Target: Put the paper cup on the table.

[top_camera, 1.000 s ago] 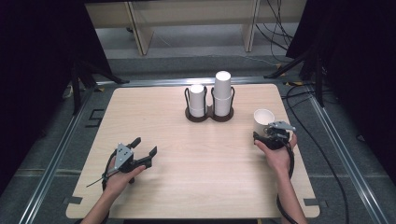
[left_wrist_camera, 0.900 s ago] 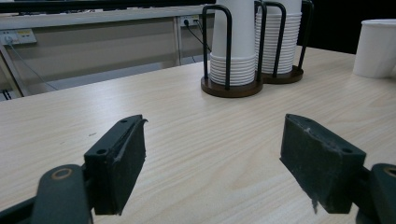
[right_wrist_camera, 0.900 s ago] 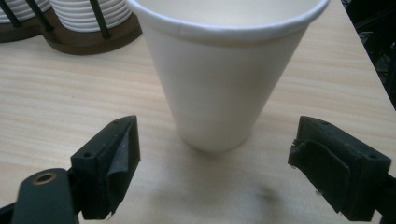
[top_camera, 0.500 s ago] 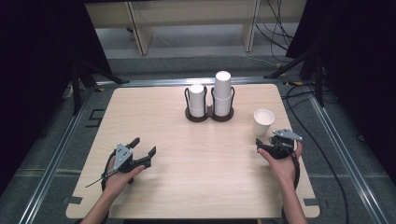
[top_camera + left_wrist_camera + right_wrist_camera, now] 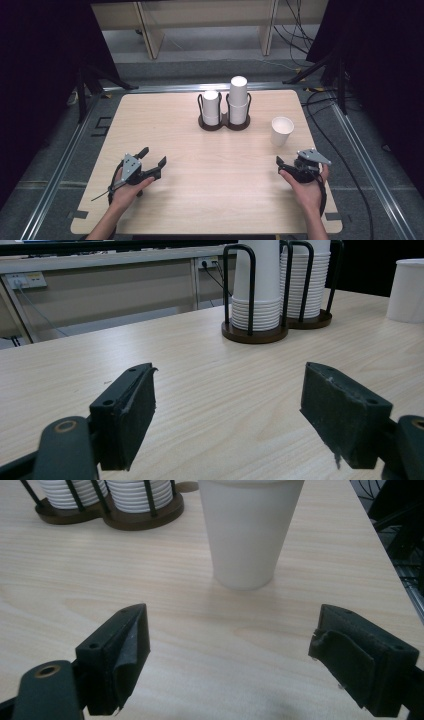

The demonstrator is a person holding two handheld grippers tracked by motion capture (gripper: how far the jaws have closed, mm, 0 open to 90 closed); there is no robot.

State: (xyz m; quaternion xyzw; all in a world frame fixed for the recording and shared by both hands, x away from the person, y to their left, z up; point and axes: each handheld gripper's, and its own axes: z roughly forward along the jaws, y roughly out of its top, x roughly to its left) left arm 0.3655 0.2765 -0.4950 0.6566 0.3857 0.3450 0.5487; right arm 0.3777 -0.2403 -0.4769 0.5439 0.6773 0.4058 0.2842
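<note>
We see the white cup [image 5: 282, 130] standing upright at the right of the counter [image 5: 210, 200], just above our right gripper [image 5: 289, 167]. Its fingers gape wide and empty. Lower left, our left gripper [image 5: 151, 159] spreads its fingers on nothing.

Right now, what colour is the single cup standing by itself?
White, plain; the cup shows best in the right gripper view.
</note>
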